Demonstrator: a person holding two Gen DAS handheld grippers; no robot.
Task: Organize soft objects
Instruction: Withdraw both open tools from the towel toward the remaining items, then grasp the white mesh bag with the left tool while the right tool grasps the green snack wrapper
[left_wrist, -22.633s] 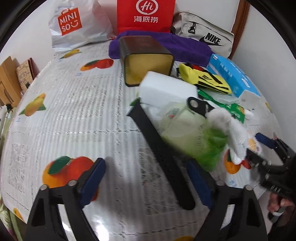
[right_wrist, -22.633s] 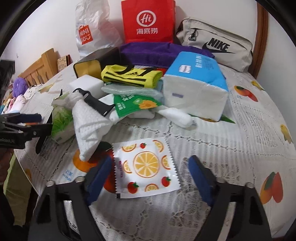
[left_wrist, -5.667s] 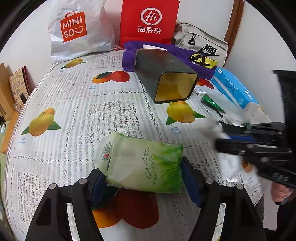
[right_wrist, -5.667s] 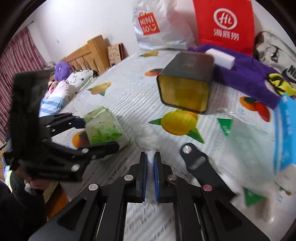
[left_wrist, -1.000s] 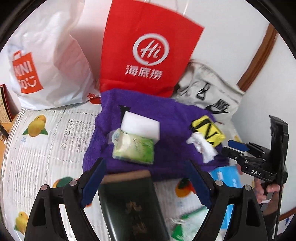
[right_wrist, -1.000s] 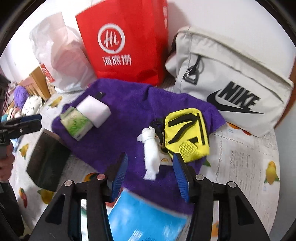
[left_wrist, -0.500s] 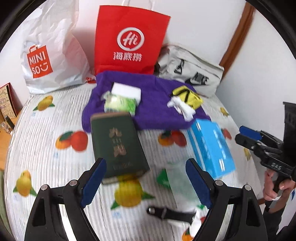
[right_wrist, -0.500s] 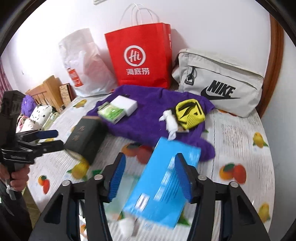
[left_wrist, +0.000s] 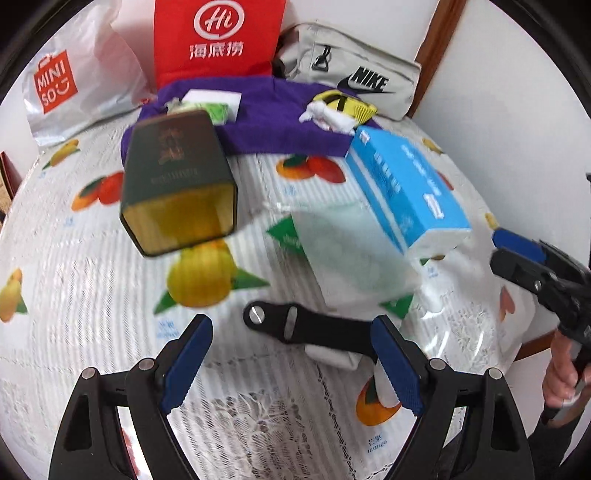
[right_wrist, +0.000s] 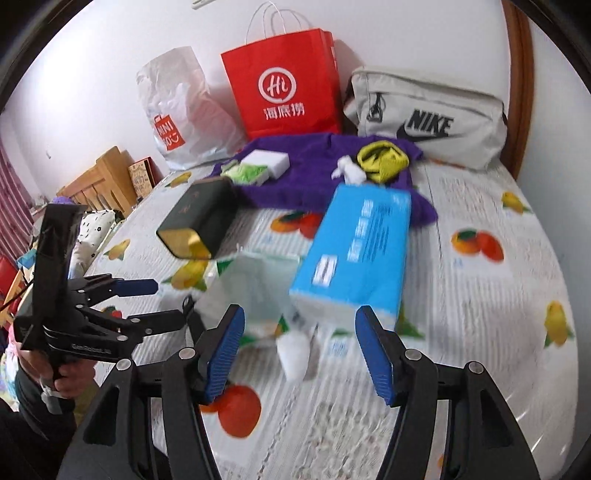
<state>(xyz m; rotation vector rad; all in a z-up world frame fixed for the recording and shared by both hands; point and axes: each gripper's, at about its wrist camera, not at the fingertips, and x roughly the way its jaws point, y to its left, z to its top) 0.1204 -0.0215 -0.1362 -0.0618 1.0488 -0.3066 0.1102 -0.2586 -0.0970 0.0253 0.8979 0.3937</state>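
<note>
Both grippers now sit back over the near end of the fruit-print lace tablecloth (left_wrist: 92, 280); a second ago they hung close over the purple fleece towel (left_wrist: 273, 122) by the wall. On that towel lie the white foam block (left_wrist: 214, 100), the green tissue pack (left_wrist: 218, 110), the yellow-and-black pouch (left_wrist: 349, 105) and the knotted white cloth (left_wrist: 327, 118), which the right gripper had just let go.

Left gripper (left_wrist: 291, 363): jaws spread wide, nothing between them. Right gripper (right_wrist: 299, 352): jaws opening, empty, only a small white wad (right_wrist: 293, 352) lying on the cloth below them.

Not yet moved: the blue tissue box (left_wrist: 402, 188), the pale green plastic packet (left_wrist: 351, 254), the wad. Judgement: one delivery done, next pick starting; the black strap (left_wrist: 306, 330) and dark green tin (left_wrist: 177, 184) are probably not soft.
</note>
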